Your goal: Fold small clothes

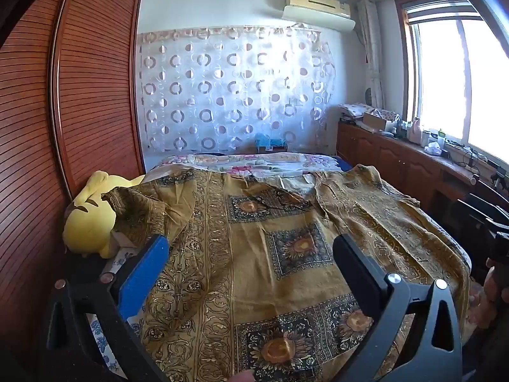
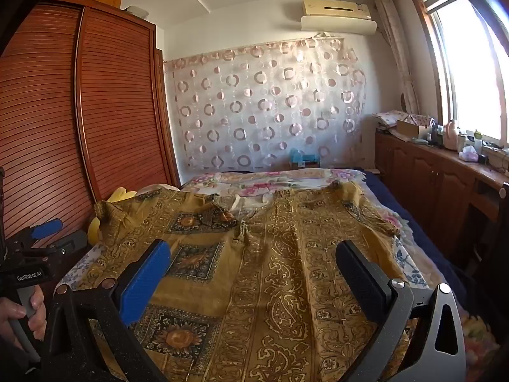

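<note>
Left wrist view | ochre patterned garment (image 1: 270, 238) spread flat on bed (image 1: 254, 162), ready for folding | left gripper (image 1: 251, 254), right gripper (image 2: 254, 261): released wide, empty, poised over near hem

This is a home bedroom. A bed (image 2: 381, 180) with floral bedding fills the middle, a slatted wooden wardrobe (image 2: 105, 111) stands left, and low cabinets (image 2: 426, 175) run under the window (image 2: 467, 63) at right. An air conditioner (image 2: 337, 14) hangs high on the far wall.
</note>
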The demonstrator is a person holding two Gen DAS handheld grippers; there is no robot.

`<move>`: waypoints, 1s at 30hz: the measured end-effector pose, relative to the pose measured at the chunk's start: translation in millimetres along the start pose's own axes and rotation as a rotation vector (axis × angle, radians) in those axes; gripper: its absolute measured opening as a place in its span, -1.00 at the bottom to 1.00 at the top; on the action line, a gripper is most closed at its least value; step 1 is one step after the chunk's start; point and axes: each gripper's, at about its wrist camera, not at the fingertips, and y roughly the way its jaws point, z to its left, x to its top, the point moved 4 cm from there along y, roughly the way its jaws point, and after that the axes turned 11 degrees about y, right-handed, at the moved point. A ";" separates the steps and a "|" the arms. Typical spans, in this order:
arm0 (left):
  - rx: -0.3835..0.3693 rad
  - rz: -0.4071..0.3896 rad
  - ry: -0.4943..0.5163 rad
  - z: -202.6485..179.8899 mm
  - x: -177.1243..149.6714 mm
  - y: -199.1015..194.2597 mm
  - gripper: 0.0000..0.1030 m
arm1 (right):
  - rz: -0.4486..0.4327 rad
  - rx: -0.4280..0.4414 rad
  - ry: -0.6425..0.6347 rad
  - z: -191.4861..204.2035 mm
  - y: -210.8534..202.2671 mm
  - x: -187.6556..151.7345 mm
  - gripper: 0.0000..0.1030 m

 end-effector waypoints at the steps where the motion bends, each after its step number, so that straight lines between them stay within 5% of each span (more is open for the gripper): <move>1: -0.001 0.003 -0.002 0.0 -0.1 0.1 1.00 | 0.000 0.000 0.000 0.0 -0.2 0.0 1.00; 30: -0.007 -0.002 0.013 -7.4 3.4 -8.3 1.00 | 0.009 0.008 -0.005 3.1 0.5 -2.9 1.00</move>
